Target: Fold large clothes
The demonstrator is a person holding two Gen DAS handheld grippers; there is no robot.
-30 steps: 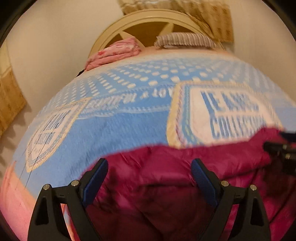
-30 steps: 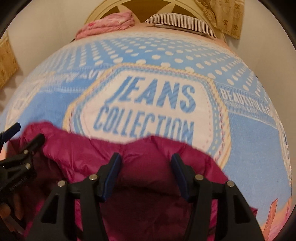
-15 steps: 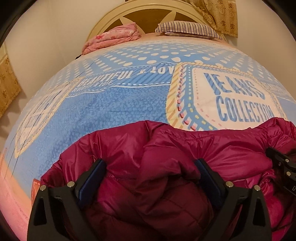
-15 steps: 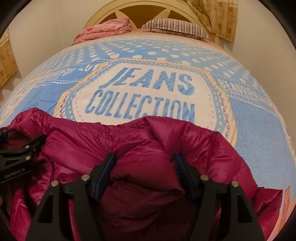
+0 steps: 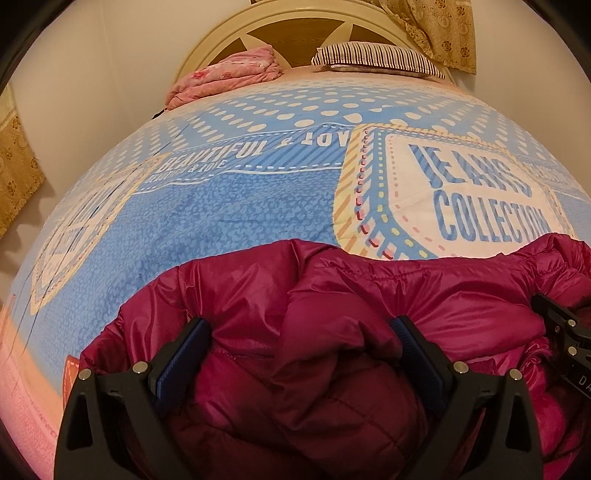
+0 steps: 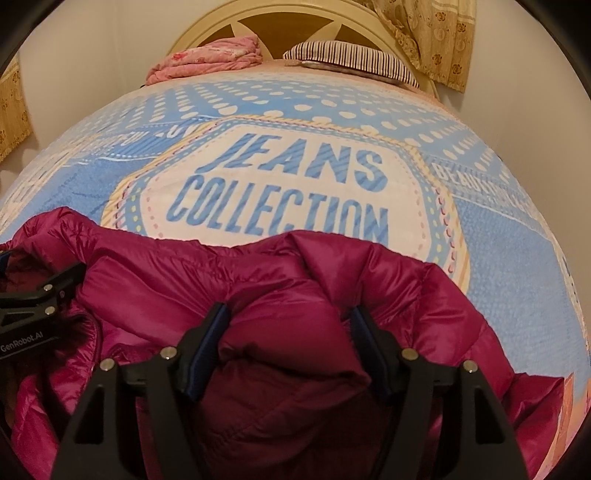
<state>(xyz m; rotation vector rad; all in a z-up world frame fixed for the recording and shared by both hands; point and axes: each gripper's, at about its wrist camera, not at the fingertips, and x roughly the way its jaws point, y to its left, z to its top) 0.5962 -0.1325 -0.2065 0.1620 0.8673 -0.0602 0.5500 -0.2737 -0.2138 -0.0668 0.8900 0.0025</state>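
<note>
A blue-printed bed (image 6: 517,258) carries a magenta jacket (image 6: 280,280), pink blanket (image 6: 207,59) and striped pillow (image 6: 351,55).

Jacket (image 5: 369,295): lies bunched on the near end of the bed (image 5: 240,221), on top of the bedspread (image 6: 517,258).
Left gripper (image 5: 301,345): at the jacket's left part, a fold of padding between its fingers.
Right gripper (image 6: 290,332): at the jacket's right part, beside the left one, a fold between its fingers too.
Folded blanket (image 5: 225,75): far end, left of the pillow.
Pillow (image 5: 376,61): far end, right, before the headboard (image 5: 295,26).
Curtain (image 6: 436,40): behind, far right corner.
</note>
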